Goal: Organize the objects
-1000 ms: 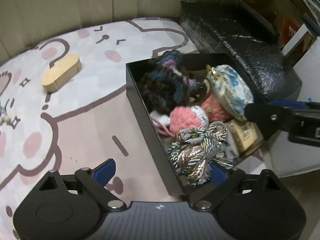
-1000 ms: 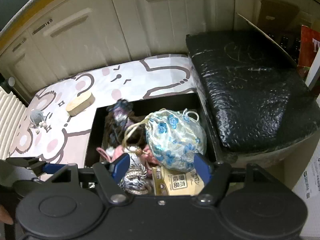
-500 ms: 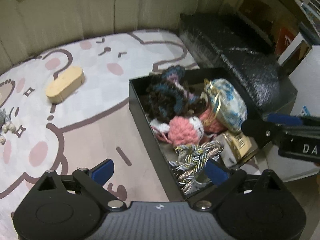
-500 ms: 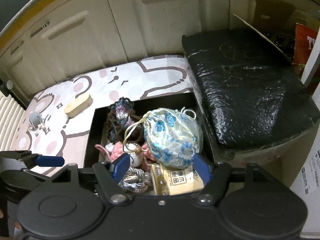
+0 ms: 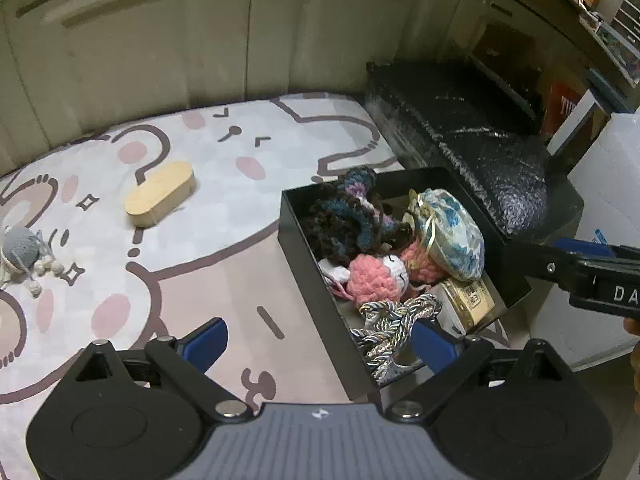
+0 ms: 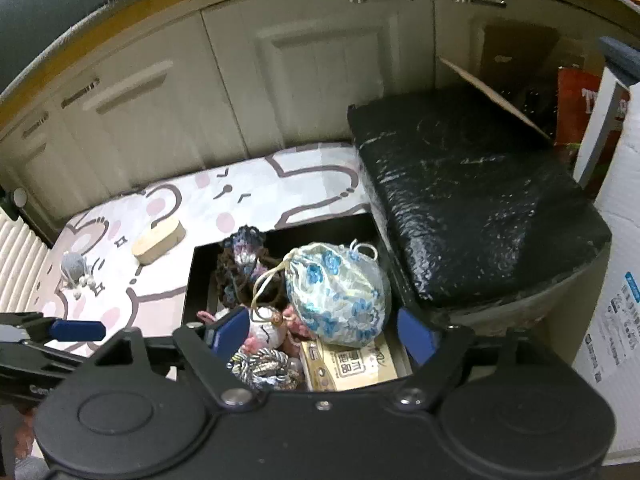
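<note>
Now that the right gripper [image 6: 322, 334] has just spread its jaws off the blue floral pouch [image 6: 340, 292], the pouch rests inside the black box [image 5: 308, 240]. Left gripper [image 5: 320, 344] hovers wide apart, empty. Far left, a wooden case [image 5: 160, 194] and grey knitted toy [image 5: 20, 246] remain on the mat.

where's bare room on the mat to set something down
Free: the cartoon-print mat between the oval wooden box and the black storage box. A grey crochet toy occupies its left edge. The black box is crowded.

Pouch [image 6: 340, 292], yarn toys [image 5: 376, 276] in box [image 5: 304, 236]; wooden case [image 5: 160, 194] left, apparently apart.
</note>
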Demonstrator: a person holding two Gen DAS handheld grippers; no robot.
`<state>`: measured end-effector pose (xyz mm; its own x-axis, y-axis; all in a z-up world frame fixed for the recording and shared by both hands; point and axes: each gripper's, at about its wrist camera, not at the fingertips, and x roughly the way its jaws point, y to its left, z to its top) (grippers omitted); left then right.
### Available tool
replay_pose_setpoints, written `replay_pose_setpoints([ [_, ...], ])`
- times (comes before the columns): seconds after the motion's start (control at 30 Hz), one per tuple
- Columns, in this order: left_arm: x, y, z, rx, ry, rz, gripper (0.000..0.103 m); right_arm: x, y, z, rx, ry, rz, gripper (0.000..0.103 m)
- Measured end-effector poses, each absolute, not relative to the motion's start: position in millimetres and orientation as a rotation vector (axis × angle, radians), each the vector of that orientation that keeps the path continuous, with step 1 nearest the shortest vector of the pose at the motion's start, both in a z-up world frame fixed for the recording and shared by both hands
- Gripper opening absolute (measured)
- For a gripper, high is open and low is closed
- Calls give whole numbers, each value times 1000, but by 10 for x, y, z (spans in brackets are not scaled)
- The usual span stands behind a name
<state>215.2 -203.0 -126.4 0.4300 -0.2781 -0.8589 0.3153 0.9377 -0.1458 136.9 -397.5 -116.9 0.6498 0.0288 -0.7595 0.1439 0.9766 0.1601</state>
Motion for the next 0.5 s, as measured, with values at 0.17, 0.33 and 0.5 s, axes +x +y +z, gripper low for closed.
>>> replay_pose_setpoints([
  [0.17,2095,-1933,-1160,36,1023,-362,102,1281,-3932,-1095,196,817,-86,90],
  [0.33,2060,-1847,-1096,32,991,-353,103,1213,-3915,-1040,191,777,-107,99],
  [0.5,2021,-1770,-1042,37,951,-357,103,1146,-3891,-1028,180,750,-131,103],
])
